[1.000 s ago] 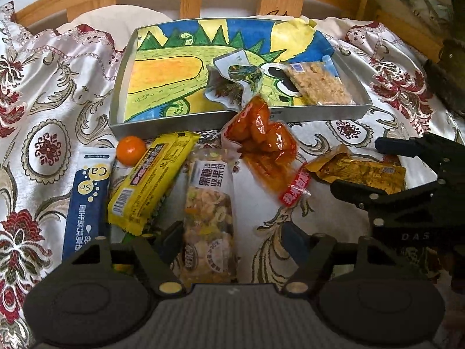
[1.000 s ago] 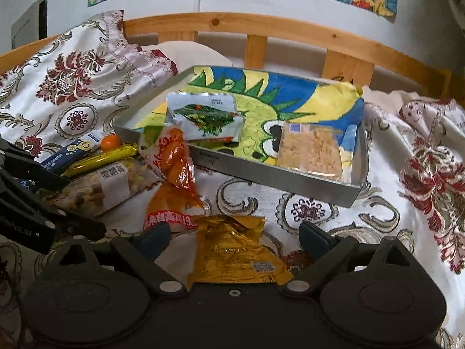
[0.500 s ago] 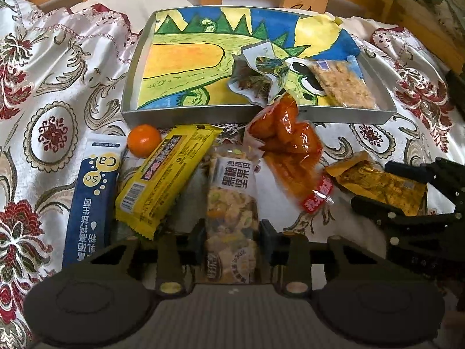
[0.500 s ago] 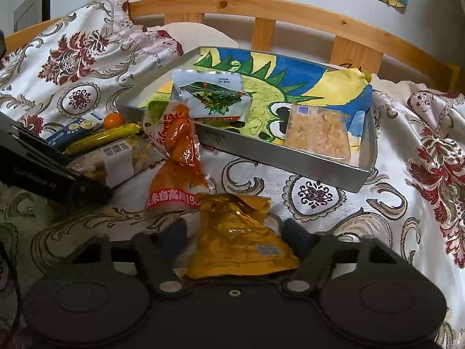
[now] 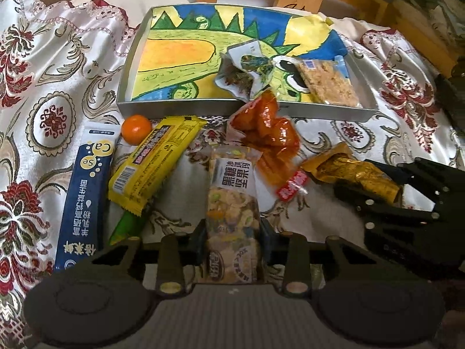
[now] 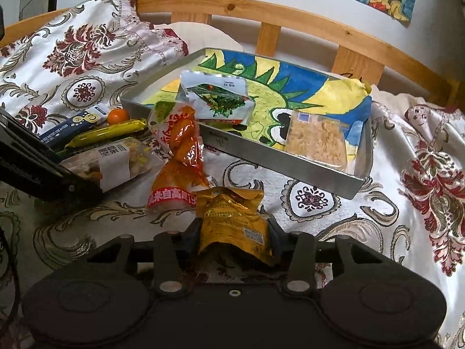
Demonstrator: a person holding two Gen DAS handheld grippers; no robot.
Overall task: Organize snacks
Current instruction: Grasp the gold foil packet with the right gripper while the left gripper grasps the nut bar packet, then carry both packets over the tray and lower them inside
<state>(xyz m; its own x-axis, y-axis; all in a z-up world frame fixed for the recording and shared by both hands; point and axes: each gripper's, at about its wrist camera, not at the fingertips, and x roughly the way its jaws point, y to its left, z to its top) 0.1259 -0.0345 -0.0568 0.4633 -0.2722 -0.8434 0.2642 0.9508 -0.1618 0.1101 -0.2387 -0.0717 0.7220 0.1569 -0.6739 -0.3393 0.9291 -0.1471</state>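
Left wrist view: the left gripper (image 5: 232, 244) is seen with jaws closed in on the nut-mix pack (image 5: 232, 212), pads pressed on both long edges near its lower end; the closing is just finished. Right wrist view: the right gripper (image 6: 232, 232) has jaws that have just been closing around the gold pouch (image 6: 232, 221), and the pouch is already pinched and crumpled between them. Both packs lie on the floral bedspread (image 5: 43, 87).

Just beyond, the orange-red sausage pack (image 5: 266, 139) is laid between the two held packs, its top leaning on the tray's front wall. To the left, the yellow bar (image 5: 154, 160), the blue Ca tube (image 5: 84, 192) and the small orange (image 5: 136, 129) are lined up.

Farthest, the metal tray (image 5: 180, 110), lined with a dinosaur drawing, already holds the silver veg pouch (image 5: 247, 72) and the crisp rice cake (image 5: 328, 84).

Step in hand is judged as a double grasp before the lift to the tray. Both packs should be lifted straight up first, so the sausage pack is not dragged. The tray's front wall must be cleared before moving forward. The nut-mix pack is held at one end only, so droop is likely; a slow carry is advised. The empty left half of the tray looks best for set-down.
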